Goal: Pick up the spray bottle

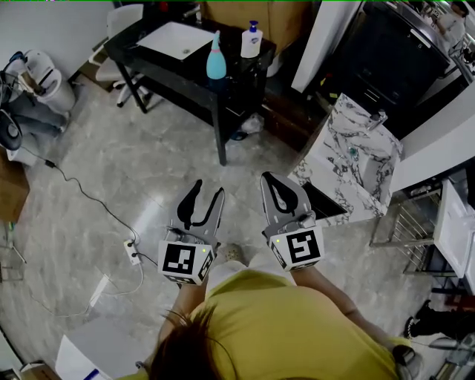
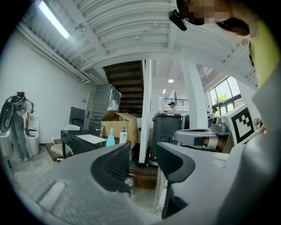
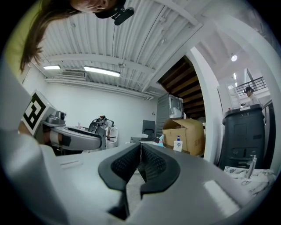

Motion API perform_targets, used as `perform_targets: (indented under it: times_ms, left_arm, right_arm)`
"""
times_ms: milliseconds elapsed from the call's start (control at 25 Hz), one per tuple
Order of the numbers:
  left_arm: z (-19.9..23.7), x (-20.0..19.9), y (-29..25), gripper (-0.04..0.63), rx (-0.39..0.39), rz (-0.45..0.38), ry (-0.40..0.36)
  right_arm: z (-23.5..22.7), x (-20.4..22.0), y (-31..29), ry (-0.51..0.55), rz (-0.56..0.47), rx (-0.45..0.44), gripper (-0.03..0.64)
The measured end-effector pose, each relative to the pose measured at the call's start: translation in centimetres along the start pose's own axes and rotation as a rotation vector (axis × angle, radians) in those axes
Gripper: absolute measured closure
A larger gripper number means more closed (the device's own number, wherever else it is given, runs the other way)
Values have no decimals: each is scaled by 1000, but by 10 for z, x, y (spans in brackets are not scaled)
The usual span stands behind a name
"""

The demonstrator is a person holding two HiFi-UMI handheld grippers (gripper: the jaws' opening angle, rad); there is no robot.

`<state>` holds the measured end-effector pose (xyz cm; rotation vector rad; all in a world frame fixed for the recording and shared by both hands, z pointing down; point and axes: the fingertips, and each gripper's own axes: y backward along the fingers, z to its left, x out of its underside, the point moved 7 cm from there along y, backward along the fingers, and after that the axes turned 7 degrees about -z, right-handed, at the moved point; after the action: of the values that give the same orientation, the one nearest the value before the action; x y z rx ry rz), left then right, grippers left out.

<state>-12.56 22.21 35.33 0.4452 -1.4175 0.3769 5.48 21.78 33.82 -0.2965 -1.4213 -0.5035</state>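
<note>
The teal spray bottle [image 1: 216,58] stands upright on a black table [image 1: 159,65] across the floor, far ahead of both grippers. Beside it is a white pump bottle [image 1: 251,41]. My left gripper [image 1: 208,188] is held level over the floor, jaws open and empty. My right gripper [image 1: 269,178] is next to it, jaws shut on nothing. In the left gripper view the spray bottle [image 2: 110,139] is small, just left of the open left gripper [image 2: 142,160]. In the right gripper view the spray bottle [image 3: 161,140] peeks out just above the shut right gripper [image 3: 141,147].
A white sheet [image 1: 177,38] lies on the black table, with a white chair [image 1: 122,22] behind it. A marble-topped counter [image 1: 349,159] stands at the right. A power strip [image 1: 132,252] with cables lies on the floor at the left. A cardboard box [image 2: 118,125] and a dark bin [image 2: 167,129] stand beyond the table.
</note>
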Motion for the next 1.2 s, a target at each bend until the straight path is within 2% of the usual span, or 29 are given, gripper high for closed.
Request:
perform_targets:
  times_ms: [280, 600, 760, 1200]
  left_arm:
    - [27, 2, -12, 403, -3, -3, 27]
    - [52, 6, -45, 403, 12, -20, 28]
    - [67, 12, -80, 403, 23, -31, 0]
    - [126, 16, -213, 391, -27, -16, 10]
  right_arm:
    - [0, 9, -28, -19, 23, 15, 609]
    - [-15, 14, -66, -2, -3, 16, 609]
    - [-35, 23, -99, 2, -20, 9, 609]
    - [-124, 48, -229, 2, -14, -36, 609]
